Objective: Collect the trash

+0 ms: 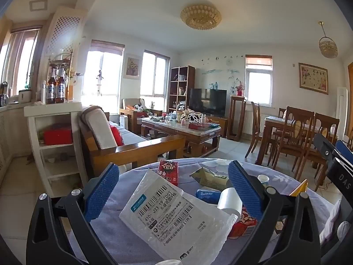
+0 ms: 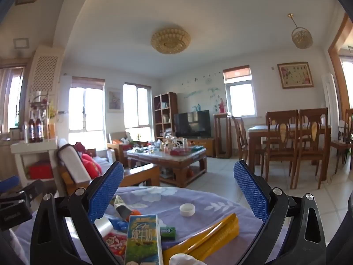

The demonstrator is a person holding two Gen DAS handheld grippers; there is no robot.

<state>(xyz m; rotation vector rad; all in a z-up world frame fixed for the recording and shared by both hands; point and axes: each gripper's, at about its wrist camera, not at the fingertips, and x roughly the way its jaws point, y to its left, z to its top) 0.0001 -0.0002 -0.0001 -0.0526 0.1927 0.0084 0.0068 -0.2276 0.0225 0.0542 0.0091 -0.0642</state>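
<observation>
Left wrist view, mailer [image 1: 174, 218] cut off near, half hiding red box [image 1: 245, 223], left gripper [image 1: 174, 190] spread, right gripper [image 2: 178, 190] spread above milk carton [image 2: 143, 238].

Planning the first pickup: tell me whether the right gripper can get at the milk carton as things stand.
Probably yes. The right gripper is open, and the milk carton stands right ahead between its fingers, with nothing across its front; only the yellow wrapper lies beside it.
</observation>
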